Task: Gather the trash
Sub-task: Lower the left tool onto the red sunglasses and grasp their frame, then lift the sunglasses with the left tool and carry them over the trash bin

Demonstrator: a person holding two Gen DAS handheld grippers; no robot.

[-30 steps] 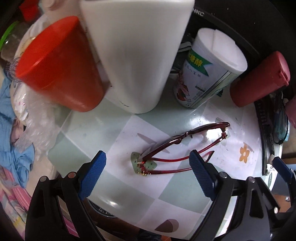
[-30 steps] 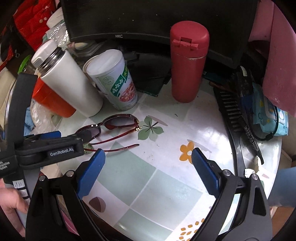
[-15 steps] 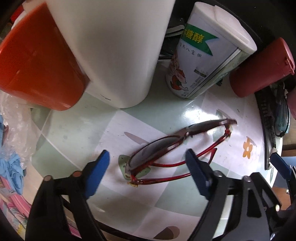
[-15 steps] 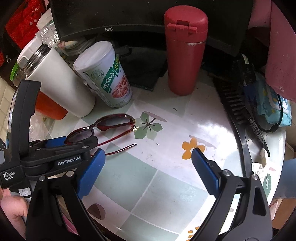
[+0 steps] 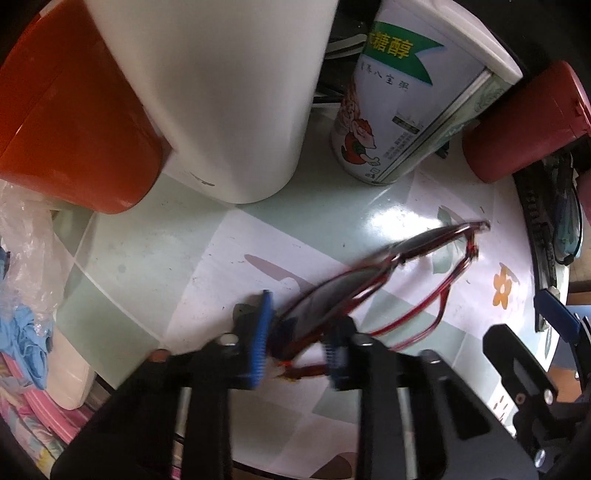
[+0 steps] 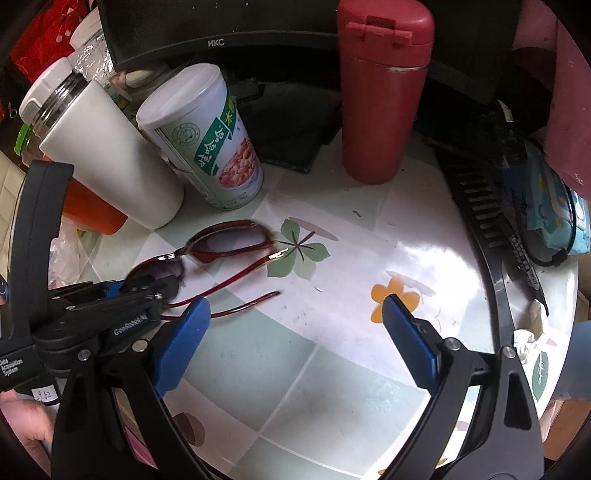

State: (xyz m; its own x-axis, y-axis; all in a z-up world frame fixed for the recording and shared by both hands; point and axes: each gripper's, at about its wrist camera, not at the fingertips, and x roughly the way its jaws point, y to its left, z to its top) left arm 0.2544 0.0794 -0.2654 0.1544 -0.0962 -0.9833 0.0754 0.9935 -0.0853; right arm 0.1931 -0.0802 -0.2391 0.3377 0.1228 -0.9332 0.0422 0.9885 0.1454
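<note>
Red-framed sunglasses lie on the round table with arms unfolded; they also show in the right wrist view. My left gripper has its blue pads closed on the near lens end of the sunglasses; it shows at the left of the right wrist view. My right gripper is open and empty above the table's middle. A crumpled white paper scrap lies at the table's right edge.
A white tumbler, an orange cup, a green-labelled can and a red flask stand at the back, before a black monitor. A black comb and blue tissue pack lie right.
My left gripper moved forward onto the sunglasses and closed on their near end. My right gripper drifted slightly and stayed open.
</note>
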